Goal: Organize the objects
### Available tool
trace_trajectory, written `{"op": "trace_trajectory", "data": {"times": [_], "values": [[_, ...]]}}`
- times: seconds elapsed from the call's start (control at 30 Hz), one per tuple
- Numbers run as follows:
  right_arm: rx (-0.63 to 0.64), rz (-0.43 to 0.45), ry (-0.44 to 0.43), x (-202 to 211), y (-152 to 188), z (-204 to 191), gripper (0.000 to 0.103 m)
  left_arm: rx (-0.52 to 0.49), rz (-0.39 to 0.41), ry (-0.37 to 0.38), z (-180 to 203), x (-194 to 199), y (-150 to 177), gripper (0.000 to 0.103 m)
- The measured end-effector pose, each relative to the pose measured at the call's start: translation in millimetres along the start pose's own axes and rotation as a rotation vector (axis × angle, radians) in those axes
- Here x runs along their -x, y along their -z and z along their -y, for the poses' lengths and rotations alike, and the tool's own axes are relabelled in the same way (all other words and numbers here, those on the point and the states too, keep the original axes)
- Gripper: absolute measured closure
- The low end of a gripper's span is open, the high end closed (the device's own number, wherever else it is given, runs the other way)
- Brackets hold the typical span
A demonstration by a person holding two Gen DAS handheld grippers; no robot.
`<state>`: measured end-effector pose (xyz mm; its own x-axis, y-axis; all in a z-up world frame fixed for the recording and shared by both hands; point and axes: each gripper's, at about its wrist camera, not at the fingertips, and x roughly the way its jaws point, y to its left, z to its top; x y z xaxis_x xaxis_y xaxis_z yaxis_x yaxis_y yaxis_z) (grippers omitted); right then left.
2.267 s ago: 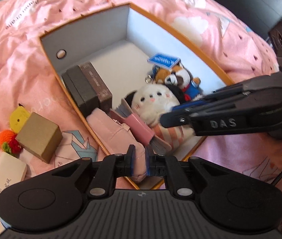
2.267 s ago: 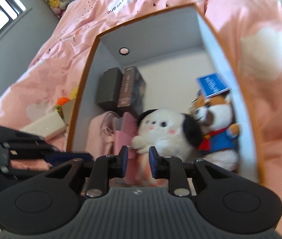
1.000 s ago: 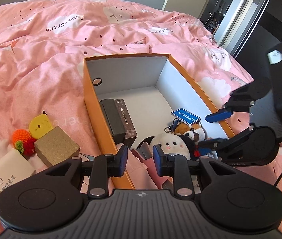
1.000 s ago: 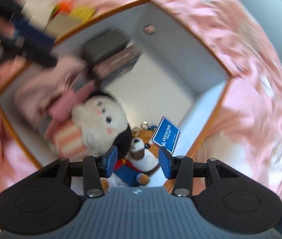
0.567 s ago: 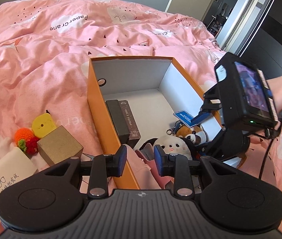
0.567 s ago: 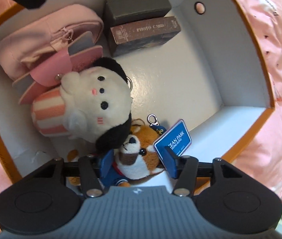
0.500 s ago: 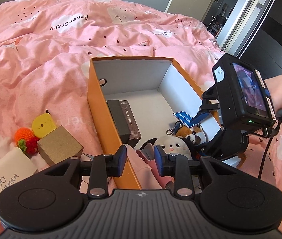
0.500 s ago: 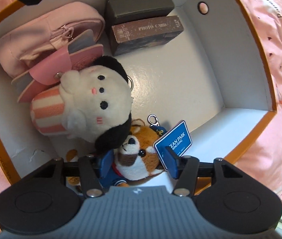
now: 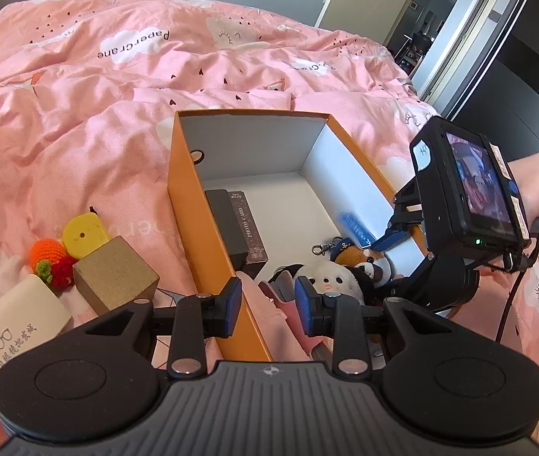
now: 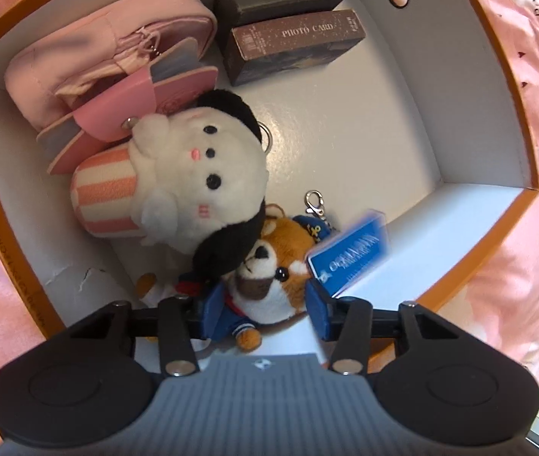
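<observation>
the right gripper (image 10: 260, 309) hung just above the near end of the orange box (image 9: 182, 205), its jaws wide and straddling the fox plush (image 10: 273, 266) without closing on it, which looked like lining up a grasp or having just let go; the blue tag (image 10: 349, 256) was blurred beside one finger. the plush lay pressed against the white plush (image 10: 201, 178), with the pink pouch (image 10: 91, 57) and the photo card box (image 10: 296, 45) packed along the far wall, probably to leave floor free for what was left. the left gripper (image 9: 267, 306) hovered over the box's near wall, jaws partly apart and empty. on the bed (image 9: 79, 114) beside the box waited the gold cube (image 9: 113, 277), crochet fruit (image 9: 49, 262), yellow piece (image 9: 83, 230) and glasses case (image 9: 11, 326).
</observation>
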<state>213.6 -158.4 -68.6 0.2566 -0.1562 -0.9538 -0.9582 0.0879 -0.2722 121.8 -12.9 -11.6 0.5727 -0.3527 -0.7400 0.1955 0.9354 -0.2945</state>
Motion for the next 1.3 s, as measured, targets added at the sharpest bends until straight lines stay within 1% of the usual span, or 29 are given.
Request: {"op": "trace_trajectory", "data": {"times": [0.13, 0.17, 0.2, 0.27, 0.33, 0.4, 0.5, 0.63, 0.77, 0.87, 0.93, 1.0, 1.03, 1.1, 1.2, 1.27, 1.3], "values": [[-0.048, 0.025, 0.018, 15.4, 6.3, -4.5, 0.052, -0.004, 0.022, -0.012, 1.0, 8.3, 1.4, 0.065], [-0.06, 0.032, 0.029, 20.5, 8.1, -5.5, 0.049, -0.003, 0.027, -0.014, 1.0, 11.1, 2.0, 0.065], [-0.071, 0.039, 0.046, 26.0, 9.8, -6.8, 0.047, 0.0, 0.03, -0.016, 0.6, 13.3, 2.2, 0.065], [-0.093, 0.06, 0.088, 38.1, 12.9, -9.8, 0.047, 0.009, 0.038, -0.02, -1.1, 18.2, 2.6, 0.065], [-0.133, 0.105, 0.123, 53.1, 14.5, -12.7, 0.047, 0.014, 0.049, -0.022, -2.9, 24.1, 2.9, 0.065], [-0.19, 0.168, 0.137, 69.5, 14.4, -14.9, 0.047, 0.017, 0.058, -0.031, -4.4, 30.2, 3.7, 0.065], [-0.264, 0.265, 0.129, 85.1, 7.3, -22.0, 0.047, 0.013, 0.071, -0.054, -7.4, 39.3, 4.8, 0.065], [-0.323, 0.369, 0.119, 108.2, -5.6, -37.8, 0.047, 0.018, 0.084, -0.071, -17.3, 52.6, 4.7, 0.065], [-0.35, 0.464, 0.088, 115.6, -24.6, -45.1, 0.047, 0.005, 0.093, -0.125, -30.0, 67.5, 3.4, 0.065], [-0.345, 0.518, 0.071, 124.7, -36.9, -53.1, 0.046, -0.022, 0.089, -0.166, -42.0, 78.0, 1.9, 0.064], [-0.331, 0.548, 0.07, 127.0, -48.6, -58.8, 0.045, -0.05, 0.075, -0.195, -50.6, 82.9, 0.3, 0.063], [-0.31, 0.565, 0.069, 128.2, -60.9, -64.1, 0.043, -0.091, 0.041, -0.214, -58.5, 85.2, -2.0, 0.059], [-0.302, 0.571, 0.066, 127.7, -67.4, -66.1, 0.043, -0.118, 0.015, -0.22, -61.8, 84.6, -3.1, 0.056], [-0.279, 0.578, 0.053, 125.2, -80.6, -68.1, 0.043, -0.176, -0.031, -0.234, -67.4, 82.3, -4.5, 0.055], [-0.243, 0.582, 0.026, 119.0, -99.5, -67.8, 0.043, -0.281, -0.101, -0.253, -73.4, 72.6, -3.7, 0.05], [-0.224, 0.577, 0.0, 115.0, -110.8, -67.1, 0.043, -0.343, -0.157, -0.263, -78.0, 62.8, -2.0, 0.042], [-0.221, 0.57, -0.014, 112.6, -116.4, -66.2, 0.043, -0.365, -0.184, -0.271, -80.4, 57.5, -1.8, 0.041]]}}
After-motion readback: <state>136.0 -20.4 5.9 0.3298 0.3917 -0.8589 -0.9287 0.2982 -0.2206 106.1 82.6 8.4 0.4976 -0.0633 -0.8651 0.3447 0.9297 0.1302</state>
